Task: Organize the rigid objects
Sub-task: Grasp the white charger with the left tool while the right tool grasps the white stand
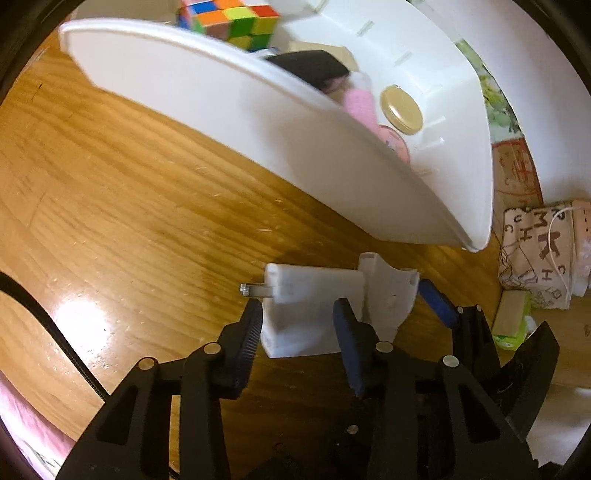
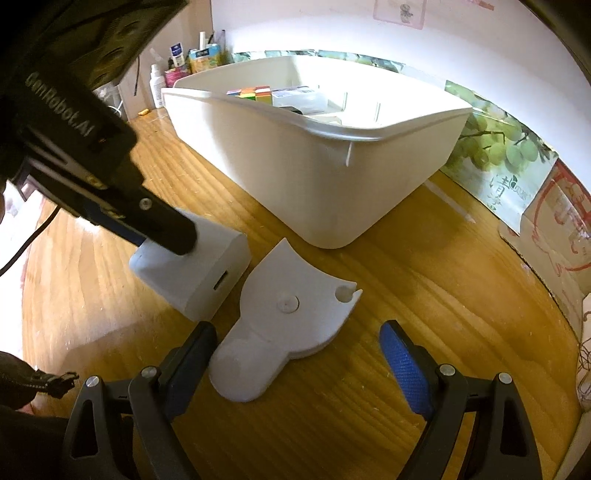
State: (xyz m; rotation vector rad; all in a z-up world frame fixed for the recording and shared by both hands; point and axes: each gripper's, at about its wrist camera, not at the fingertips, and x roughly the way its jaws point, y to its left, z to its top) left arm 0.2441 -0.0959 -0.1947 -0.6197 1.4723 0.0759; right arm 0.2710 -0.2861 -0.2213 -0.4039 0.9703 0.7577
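Observation:
A white charger block (image 1: 306,314) with metal prongs lies on the wooden table (image 1: 129,221). My left gripper (image 1: 297,314) straddles it, fingers close on both sides; it also shows in the right wrist view (image 2: 195,273). A flat white curved plastic piece (image 2: 288,321) lies beside it, and in the left wrist view (image 1: 391,295). My right gripper (image 2: 299,347) is open around this piece's near end. The white bin (image 2: 314,177) holds a colour cube (image 1: 229,22), a black item (image 1: 310,66), a pink item (image 1: 362,107) and a gold-lidded jar (image 1: 400,109).
Bottles and cartons (image 2: 181,62) stand behind the bin against the wall. A cardboard box (image 2: 554,229) and a poster (image 2: 491,147) line the right side. A printed cloth bag (image 1: 535,254) and a tissue pack (image 1: 511,321) lie at the table's right edge.

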